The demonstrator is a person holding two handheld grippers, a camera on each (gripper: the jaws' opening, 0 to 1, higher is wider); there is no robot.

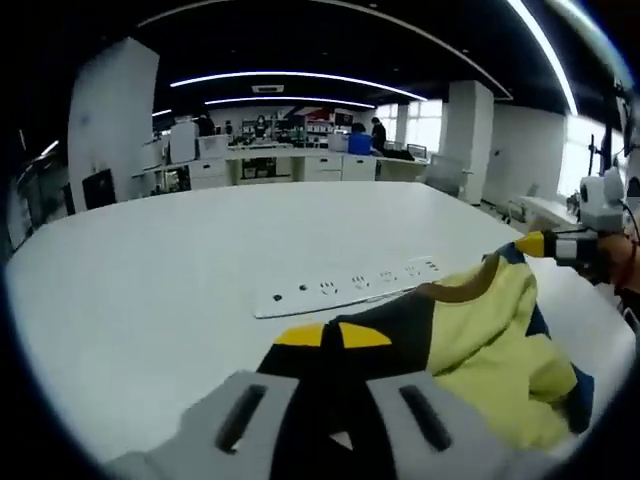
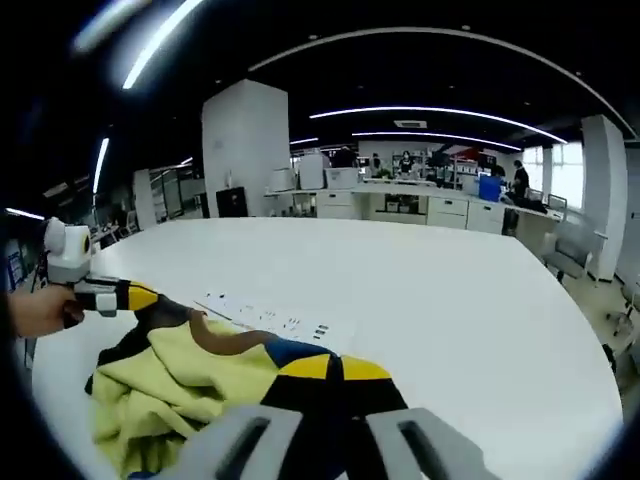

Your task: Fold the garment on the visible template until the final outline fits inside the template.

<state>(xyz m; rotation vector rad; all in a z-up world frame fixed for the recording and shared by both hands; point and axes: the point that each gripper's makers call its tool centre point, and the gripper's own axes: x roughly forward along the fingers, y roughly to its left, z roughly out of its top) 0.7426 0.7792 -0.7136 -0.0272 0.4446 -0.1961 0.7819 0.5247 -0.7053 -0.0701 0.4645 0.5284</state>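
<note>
Left gripper (image 1: 333, 335) and right gripper (image 2: 335, 368) each pinch an edge of the yellow garment (image 1: 495, 345), lifted and bunched between them above the white surface (image 1: 180, 290); a power strip (image 1: 345, 285) lies beyond.

Left gripper (image 1: 333, 336) jaws meet on the garment (image 1: 490, 350); cloth between the tips is hidden. Same for right gripper (image 2: 328, 368). Garment's lower edge is cut off by the picture's bottom in both views, so its full outline can't be told. Power strip (image 1: 345, 285) on the table (image 1: 150, 300): socket markings too small to read, near edge partly covered by cloth. Background desks and people too small to make out.
</note>
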